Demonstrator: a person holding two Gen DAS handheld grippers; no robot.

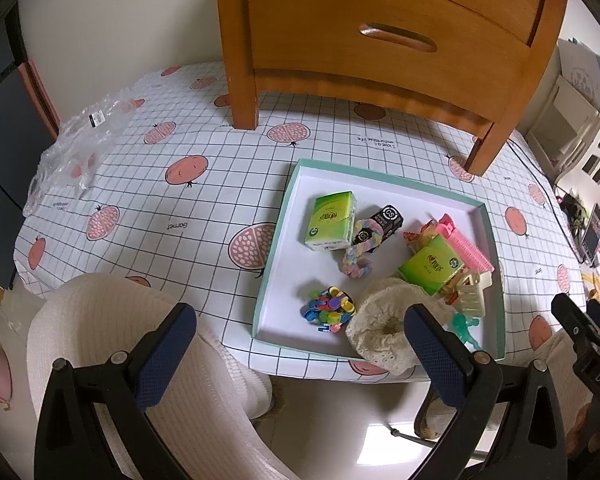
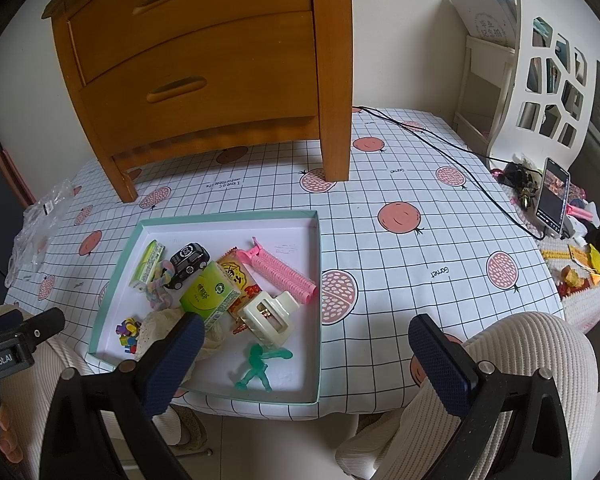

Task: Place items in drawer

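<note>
On the checked tablecloth (image 2: 400, 264) printed with pink fruit, a shallow teal-rimmed tray (image 2: 319, 280) serves as the landmark; a wooden nightstand (image 2: 204, 60) stands behind it, both drawers pushed in, the lower drawer (image 1: 388, 28) with a recessed handle. Left of the tray, near the table's far left edge, lies a crumpled clear plastic bag (image 1: 80, 148). Inside the tray, from its left side: a green tissue pack (image 1: 330, 220); a pile of small coloured clips (image 1: 328, 309) at the near left; a pastel braided ring (image 1: 356, 256) touching a black toy car (image 1: 380, 226); a cream lace scrunchie (image 1: 384, 320) at the near rim; a second green tissue pack (image 2: 208, 294) lying partly over a snack packet (image 2: 238, 276); a cream claw clip (image 2: 266, 314); a green plastic figure (image 2: 260, 364); and a pink hair roller (image 2: 284, 274) toward the right side. Right of the tray, well apart, a phone (image 2: 554, 196) stands propped up with a black cable (image 2: 452, 160) running to it. Left gripper (image 1: 300, 356) and right gripper (image 2: 306, 360) hover at the tray's near edge over the person's white-trousered knees (image 1: 112, 340), jaws spread wide, grasping nothing.
</note>
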